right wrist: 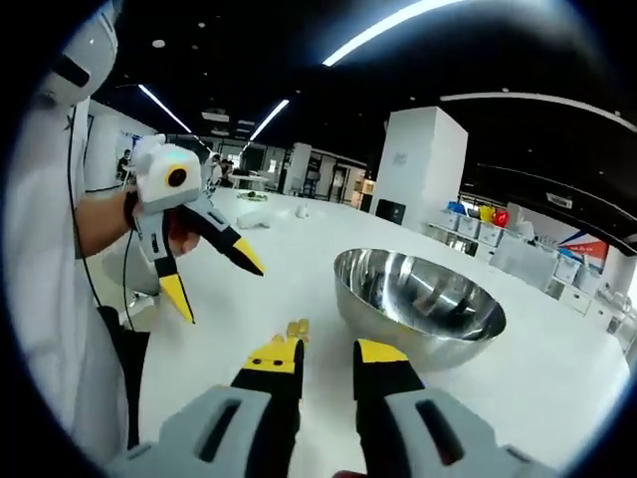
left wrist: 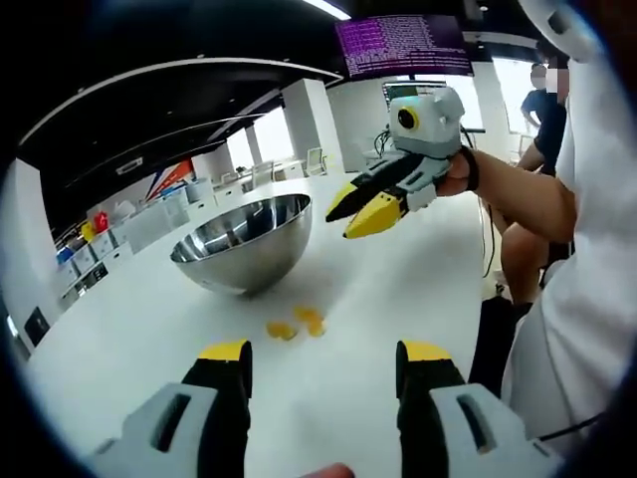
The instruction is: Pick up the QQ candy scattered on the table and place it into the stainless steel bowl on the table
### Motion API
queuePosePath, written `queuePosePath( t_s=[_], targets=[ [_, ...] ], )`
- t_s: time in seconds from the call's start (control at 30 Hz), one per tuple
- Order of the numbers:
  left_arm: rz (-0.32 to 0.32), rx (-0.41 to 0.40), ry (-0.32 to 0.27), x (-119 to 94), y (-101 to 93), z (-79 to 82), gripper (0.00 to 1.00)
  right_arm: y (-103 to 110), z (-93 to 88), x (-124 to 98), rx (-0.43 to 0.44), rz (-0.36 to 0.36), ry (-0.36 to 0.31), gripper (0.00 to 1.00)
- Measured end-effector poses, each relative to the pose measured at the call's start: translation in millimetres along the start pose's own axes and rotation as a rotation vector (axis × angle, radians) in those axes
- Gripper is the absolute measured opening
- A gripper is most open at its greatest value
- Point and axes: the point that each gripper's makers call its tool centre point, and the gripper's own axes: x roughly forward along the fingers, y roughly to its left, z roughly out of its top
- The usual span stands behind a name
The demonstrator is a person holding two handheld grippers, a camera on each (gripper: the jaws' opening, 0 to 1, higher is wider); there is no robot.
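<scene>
Candy on the table beside the bowl; both grippers empty.

Left gripper view: left gripper (left wrist: pixel 323 363) gapes wide over small, light, likely soft QQ candy (left wrist: pixel 297 324) near the stainless steel bowl (left wrist: pixel 244 242); pinch each across its middle. Right gripper view: right gripper (right wrist: pixel 328 363) narrowly parted, candy just beyond.

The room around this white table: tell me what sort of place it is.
Probably an open-plan office or lab workspace. A large wall screen filled with text hangs overhead, long strip lights run across a dark ceiling, and shelves hold coloured storage bins. The white table carries a stainless steel bowl.
</scene>
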Motion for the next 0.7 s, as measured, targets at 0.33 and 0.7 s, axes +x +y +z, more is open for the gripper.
queuePosePath(
  t_s=[0.33, 0.7],
  targets=[
    [0.008, 0.005, 0.0, -2, -1.4, 1.9, 0.58, 5, -18.2, 20, 0.054, 0.01, 0.057, 0.18],
    [0.013, 0.003, 0.005, -4, -2.0, 0.5, 0.58, 26, -22.8, 43, 0.108, 0.056, 0.066, 0.16]
  ],
)
